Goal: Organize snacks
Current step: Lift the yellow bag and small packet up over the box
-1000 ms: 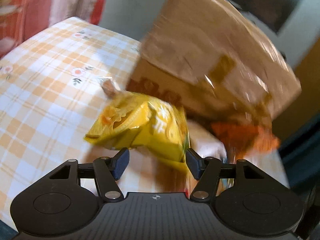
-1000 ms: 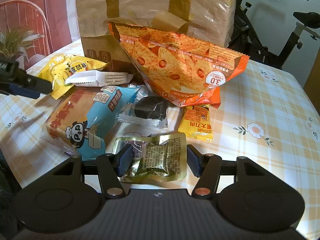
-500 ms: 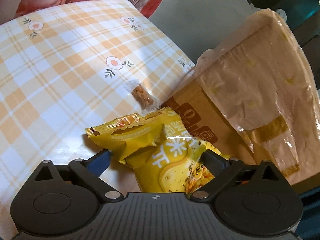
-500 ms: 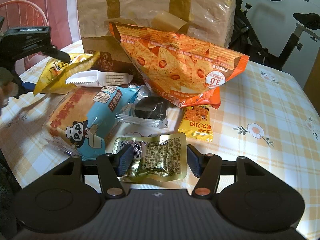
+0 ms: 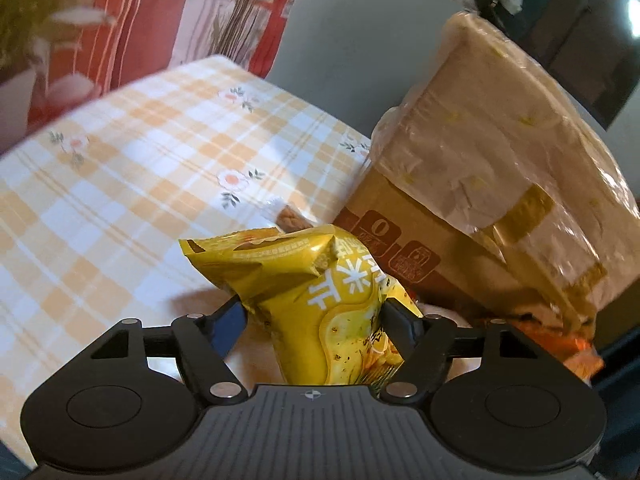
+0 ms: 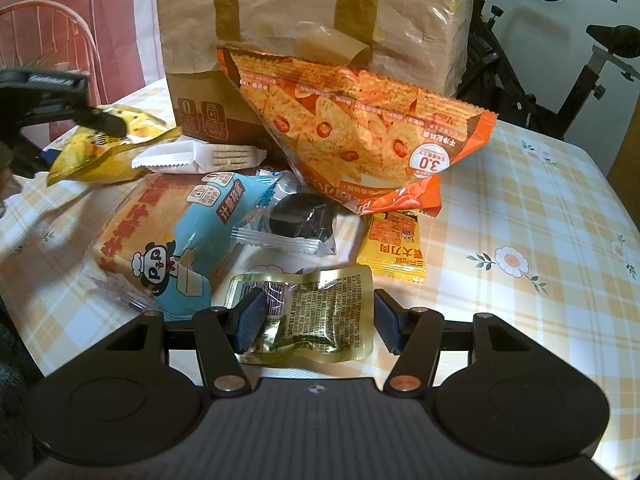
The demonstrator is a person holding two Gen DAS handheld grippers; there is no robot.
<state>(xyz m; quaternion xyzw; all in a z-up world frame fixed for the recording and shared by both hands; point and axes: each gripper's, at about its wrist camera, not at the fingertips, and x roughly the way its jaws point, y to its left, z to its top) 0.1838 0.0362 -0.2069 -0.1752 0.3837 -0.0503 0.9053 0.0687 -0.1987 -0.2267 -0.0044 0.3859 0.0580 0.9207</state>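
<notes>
My left gripper (image 5: 316, 316) is shut on a yellow snack bag (image 5: 320, 288) and holds it above the checked tablecloth; it shows at the left of the right wrist view (image 6: 108, 148). My right gripper (image 6: 316, 320) is open, its fingers either side of a gold foil packet (image 6: 320, 312) that lies on the table. Ahead lie a blue bread pack (image 6: 168, 236), a white wafer pack (image 6: 200, 158), a dark cookie in clear wrap (image 6: 300, 224), a small yellow packet (image 6: 394, 246) and a big orange chip bag (image 6: 360, 120).
A tall brown paper bag (image 6: 304, 12) stands behind the snacks, also in the left wrist view (image 5: 492, 184). A small clear packet of brown snack (image 5: 286, 216) lies by its base. An exercise bike (image 6: 560, 60) stands behind the table. A red chair (image 6: 48, 44) is at the left.
My left gripper closed on the yellow bag and lifted it off the table, tilting it upward. My right gripper and the gold packet stayed still.
</notes>
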